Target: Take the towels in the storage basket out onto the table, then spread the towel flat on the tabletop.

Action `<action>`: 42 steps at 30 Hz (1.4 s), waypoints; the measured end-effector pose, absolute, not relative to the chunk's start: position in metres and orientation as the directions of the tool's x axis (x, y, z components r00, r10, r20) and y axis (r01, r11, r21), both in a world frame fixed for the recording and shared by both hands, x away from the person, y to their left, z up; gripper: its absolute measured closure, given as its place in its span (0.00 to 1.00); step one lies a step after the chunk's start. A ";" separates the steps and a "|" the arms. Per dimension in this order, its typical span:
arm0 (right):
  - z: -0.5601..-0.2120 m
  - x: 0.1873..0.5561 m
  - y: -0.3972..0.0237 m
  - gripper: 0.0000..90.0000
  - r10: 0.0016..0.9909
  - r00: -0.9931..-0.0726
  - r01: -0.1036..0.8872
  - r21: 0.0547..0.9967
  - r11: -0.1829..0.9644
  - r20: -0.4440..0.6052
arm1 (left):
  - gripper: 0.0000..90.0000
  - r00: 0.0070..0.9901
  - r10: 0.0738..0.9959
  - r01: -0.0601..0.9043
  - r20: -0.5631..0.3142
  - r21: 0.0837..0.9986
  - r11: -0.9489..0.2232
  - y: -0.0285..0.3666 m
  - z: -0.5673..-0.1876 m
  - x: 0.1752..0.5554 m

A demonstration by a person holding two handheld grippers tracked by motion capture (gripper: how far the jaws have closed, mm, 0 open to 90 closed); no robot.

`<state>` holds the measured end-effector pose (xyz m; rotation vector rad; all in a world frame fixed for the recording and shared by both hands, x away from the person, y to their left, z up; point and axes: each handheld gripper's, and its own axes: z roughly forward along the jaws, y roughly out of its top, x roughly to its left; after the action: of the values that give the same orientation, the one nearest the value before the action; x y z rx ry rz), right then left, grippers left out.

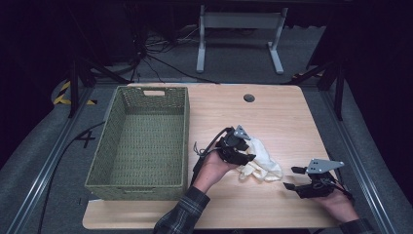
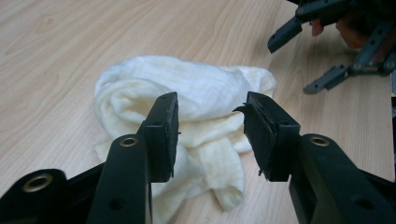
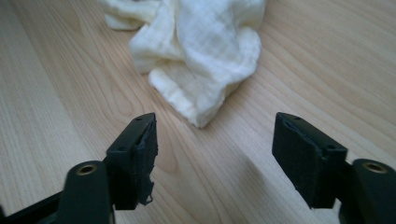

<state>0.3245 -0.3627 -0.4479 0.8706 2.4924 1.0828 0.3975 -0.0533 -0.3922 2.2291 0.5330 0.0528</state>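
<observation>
A crumpled cream cloth [image 1: 264, 165] lies on the wooden table [image 1: 277, 117], right of centre near the front. My left gripper [image 1: 246, 159] hovers at the cloth's left side. In the left gripper view its jaws [image 2: 212, 105] stand apart just above the cloth [image 2: 187, 84], and the pads do not press on it. My right gripper [image 1: 290, 178] sits to the right of the cloth, low over the table, and the left gripper view catches it farther off [image 2: 294, 65]. It is open [image 3: 215, 126] with bare wood between its jaws, and the cloth [image 3: 205, 42] lies ahead of them.
A green woven basket [image 1: 113, 122] with nothing in it stands on the left part of the table. A round cable hole [image 1: 249, 98] sits near the far edge. Beyond the table stands a white table frame [image 1: 238, 22] on the grey floor.
</observation>
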 end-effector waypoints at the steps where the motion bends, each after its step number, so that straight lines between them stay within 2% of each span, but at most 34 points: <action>1: -0.446 0.324 -0.362 0.44 0.621 -0.783 0.411 0.736 0.537 -0.016 | 0.64 0.909 0.392 0.361 -0.140 0.734 -0.575 -0.053 -0.395 0.395; 6: -0.440 0.325 -0.354 0.55 0.579 -0.815 0.387 0.763 0.518 0.020 | 0.65 0.913 0.381 0.364 -0.144 0.711 -0.602 -0.054 -0.409 0.382; 10: -0.443 0.328 -0.350 0.59 0.566 -0.822 0.410 0.755 0.512 0.063 | 0.66 0.917 0.377 0.358 -0.134 0.696 -0.622 -0.056 -0.420 0.374; 15: -0.441 0.329 -0.335 0.66 0.525 -0.850 0.360 0.760 0.541 0.028 | 0.65 0.918 0.381 0.349 -0.112 0.685 -0.639 -0.055 -0.431 0.365; 22: -0.448 0.337 -0.318 0.71 0.491 -0.871 0.350 0.738 0.577 0.030 | 0.64 0.916 0.388 0.354 -0.101 0.657 -0.665 -0.060 -0.445 0.364; 24: -0.449 0.339 -0.314 0.71 0.486 -0.874 0.340 0.730 0.592 0.013 | 0.66 0.913 0.396 0.358 -0.096 0.652 -0.668 -0.061 -0.447 0.365; 28: -0.457 0.345 -0.309 0.77 0.480 -0.877 0.346 0.705 0.618 0.011 | 0.81 0.907 0.410 0.373 -0.098 0.640 -0.672 -0.061 -0.452 0.370; 32: -0.459 0.348 -0.309 0.88 0.487 -0.874 0.344 0.702 0.624 -0.004 | 0.93 0.892 0.427 0.416 -0.149 0.641 -0.645 -0.059 -0.453 0.375; 33: -0.458 0.348 -0.309 0.94 0.491 -0.871 0.346 0.700 0.624 -0.007 | 0.94 0.893 0.425 0.413 -0.148 0.642 -0.646 -0.058 -0.452 0.375; 34: -0.458 0.348 -0.310 0.95 0.494 -0.869 0.350 0.696 0.626 -0.007 | 0.95 0.889 0.430 0.422 -0.159 0.650 -0.632 -0.057 -0.451 0.375; 42: -0.446 0.343 -0.322 0.96 0.513 -0.858 0.347 0.705 0.619 -0.028 | 0.95 0.876 0.457 0.434 -0.157 0.671 -0.601 -0.049 -0.436 0.368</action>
<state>0.3434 -0.3225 -0.4459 0.7060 2.6172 1.0680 0.3681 -0.0488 -0.4356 2.2943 0.6383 0.0401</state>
